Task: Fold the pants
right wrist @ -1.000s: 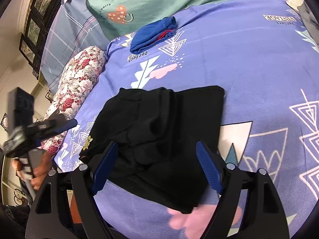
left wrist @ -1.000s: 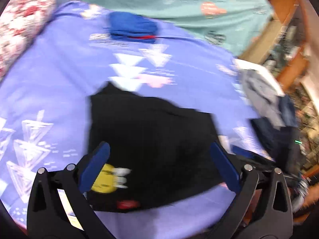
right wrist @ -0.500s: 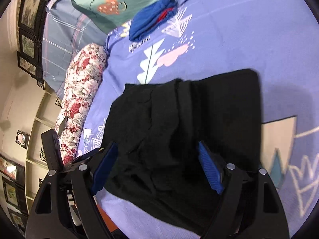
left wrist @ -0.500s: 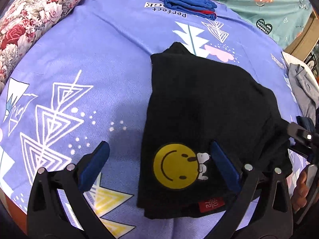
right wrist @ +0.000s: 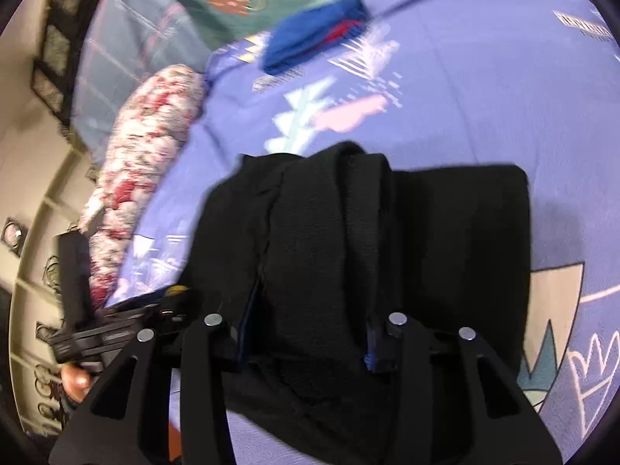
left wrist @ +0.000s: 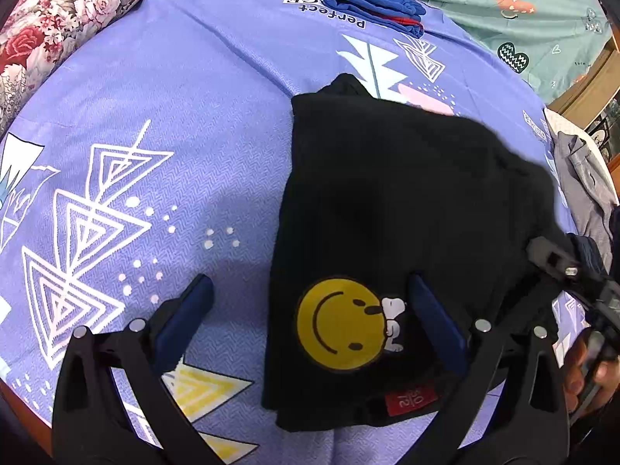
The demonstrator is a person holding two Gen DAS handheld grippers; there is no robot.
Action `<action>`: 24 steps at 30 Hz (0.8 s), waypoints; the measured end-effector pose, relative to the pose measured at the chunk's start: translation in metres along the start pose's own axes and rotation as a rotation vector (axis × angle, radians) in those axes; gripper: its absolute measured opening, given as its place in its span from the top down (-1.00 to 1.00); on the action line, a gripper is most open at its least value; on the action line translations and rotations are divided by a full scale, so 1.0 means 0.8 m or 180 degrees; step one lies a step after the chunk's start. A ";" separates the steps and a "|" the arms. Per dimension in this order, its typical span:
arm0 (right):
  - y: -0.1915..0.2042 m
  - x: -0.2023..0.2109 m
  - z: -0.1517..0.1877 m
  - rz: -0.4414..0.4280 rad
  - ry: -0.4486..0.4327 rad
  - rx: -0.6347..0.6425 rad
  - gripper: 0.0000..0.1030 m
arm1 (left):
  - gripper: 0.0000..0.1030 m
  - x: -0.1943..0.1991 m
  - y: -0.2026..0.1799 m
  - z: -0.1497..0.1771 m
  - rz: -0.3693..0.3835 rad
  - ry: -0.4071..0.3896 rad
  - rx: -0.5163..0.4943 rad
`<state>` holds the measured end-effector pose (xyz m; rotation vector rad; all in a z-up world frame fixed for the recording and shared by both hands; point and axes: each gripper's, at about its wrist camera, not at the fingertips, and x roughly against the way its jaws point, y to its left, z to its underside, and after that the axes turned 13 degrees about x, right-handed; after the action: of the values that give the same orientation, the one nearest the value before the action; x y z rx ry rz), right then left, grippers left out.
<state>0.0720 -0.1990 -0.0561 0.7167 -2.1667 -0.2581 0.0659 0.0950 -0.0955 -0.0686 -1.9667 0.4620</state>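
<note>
Folded black pants with a yellow smiley patch and a red tag lie on the purple bedsheet. My left gripper is open and straddles the pants' near left edge, with the smiley between its fingers. My right gripper is pushed into the near edge of the pants, and thick black cloth fills the space between its blue pads. Its jaws stand narrower than before, partly closed around the cloth.
A folded blue garment lies at the far side of the sheet. A floral pillow is at the left, a green blanket beyond, grey and dark clothes at the right edge.
My left gripper swung left and came down close over the smiley corner. My right gripper moved forward onto the pants and its jaws narrowed around the cloth.
</note>
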 end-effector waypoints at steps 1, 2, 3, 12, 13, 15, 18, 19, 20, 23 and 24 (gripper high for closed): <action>0.006 0.011 -0.005 -0.0075 -0.0088 0.0045 0.18 | -0.96 0.001 0.001 -0.003 0.0068 0.0052 0.0028; 0.011 0.020 -0.009 -0.0128 -0.0162 0.0064 0.19 | -0.96 0.002 0.002 -0.006 0.0142 0.0103 0.0056; 0.016 0.029 -0.012 -0.0178 -0.0231 0.0089 0.19 | -0.96 0.005 0.003 -0.009 0.0234 0.0150 0.0094; -0.029 0.096 0.008 0.0166 -0.0450 -0.0226 0.19 | -0.96 0.028 -0.018 -0.016 0.0265 -0.0066 0.0049; -0.041 0.088 0.015 0.0212 -0.0349 -0.0321 0.16 | -0.96 0.019 -0.023 -0.012 0.0237 0.0002 0.0014; -0.076 0.056 0.037 0.0372 0.0041 -0.0586 0.09 | -0.96 -0.003 -0.032 -0.009 0.0177 0.0156 -0.0057; -0.079 0.050 0.045 0.0544 0.0072 -0.0441 -0.05 | -0.96 -0.017 -0.035 -0.006 0.0116 0.0213 -0.0016; -0.072 0.056 0.041 0.0653 0.0057 -0.0322 -0.12 | -0.96 -0.015 -0.035 -0.006 0.0112 0.0213 -0.0020; -0.067 0.062 0.038 0.0666 0.0014 -0.0258 -0.15 | -0.96 -0.012 -0.036 -0.007 0.0090 0.0202 -0.0048; -0.061 0.085 0.021 0.0768 -0.0185 -0.0094 -0.16 | -0.96 -0.002 -0.043 -0.008 0.0079 0.0179 -0.0185; -0.061 0.085 0.021 0.0768 -0.0185 -0.0094 -0.16 | -0.96 0.000 -0.047 -0.010 0.0102 0.0162 -0.0238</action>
<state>0.0447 -0.2785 -0.0429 0.4301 -2.2744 -0.1855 0.0790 0.0629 -0.0792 -0.1579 -1.9349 0.4037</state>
